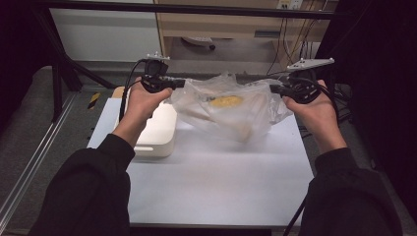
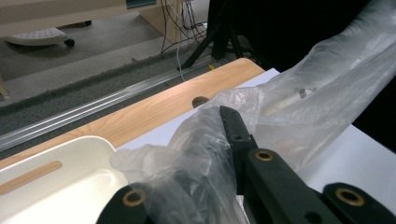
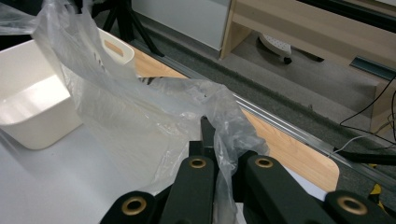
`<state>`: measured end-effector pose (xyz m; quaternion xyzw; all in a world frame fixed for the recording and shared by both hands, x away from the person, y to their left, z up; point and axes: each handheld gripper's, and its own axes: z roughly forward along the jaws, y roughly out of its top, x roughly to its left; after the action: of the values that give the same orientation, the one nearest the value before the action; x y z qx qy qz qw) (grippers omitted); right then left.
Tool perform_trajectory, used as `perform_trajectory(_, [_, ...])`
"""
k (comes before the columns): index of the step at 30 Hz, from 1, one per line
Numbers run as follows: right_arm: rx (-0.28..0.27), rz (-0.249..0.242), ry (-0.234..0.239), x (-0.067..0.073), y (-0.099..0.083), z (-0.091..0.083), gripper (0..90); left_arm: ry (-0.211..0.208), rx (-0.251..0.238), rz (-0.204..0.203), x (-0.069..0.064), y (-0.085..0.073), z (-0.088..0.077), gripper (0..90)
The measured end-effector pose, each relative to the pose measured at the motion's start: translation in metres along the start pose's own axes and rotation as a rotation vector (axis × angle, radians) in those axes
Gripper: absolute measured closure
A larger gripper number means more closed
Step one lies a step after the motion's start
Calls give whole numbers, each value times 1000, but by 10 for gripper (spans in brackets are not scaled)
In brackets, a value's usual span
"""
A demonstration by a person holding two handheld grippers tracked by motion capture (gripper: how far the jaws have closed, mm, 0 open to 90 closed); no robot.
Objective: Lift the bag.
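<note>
right gripper (image 3: 205, 135): black jaws clenched on a bunched edge of the clear crinkled plastic bag (image 1: 228, 108)
left gripper (image 2: 229, 123): jaws pinched on the opposite edge, film wrapped over them
bag axis: stretched left to right between both grippers, belly sagging to the white table top (image 1: 216, 182), a yellowish item inside
hands: level, palms inward, forearms from below
room: white rectangular plastic bin (image 1: 157, 130) just left of the bag; bare table in front
</note>
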<state>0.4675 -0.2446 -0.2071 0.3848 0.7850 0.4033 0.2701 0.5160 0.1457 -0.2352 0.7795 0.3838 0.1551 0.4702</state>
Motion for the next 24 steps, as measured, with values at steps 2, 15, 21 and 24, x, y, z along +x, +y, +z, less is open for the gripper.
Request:
perform_trajectory(2, [7,2,1,0,-1,1,900,-7,7,6,-2,-6,-1,900])
perform_trajectory(15, [20,16,6,-2,-13,4,900,-51,-4,9,-10,-29,-12,900])
perform_trajectory(21, [27,34,24,-1,-28,5,900,-84,-3,-1,-17,-43,-15,900])
perform_trajectory(24, [30,49,35,0,-40,5,900,-103,-2,4,-23,-54,-17,900])
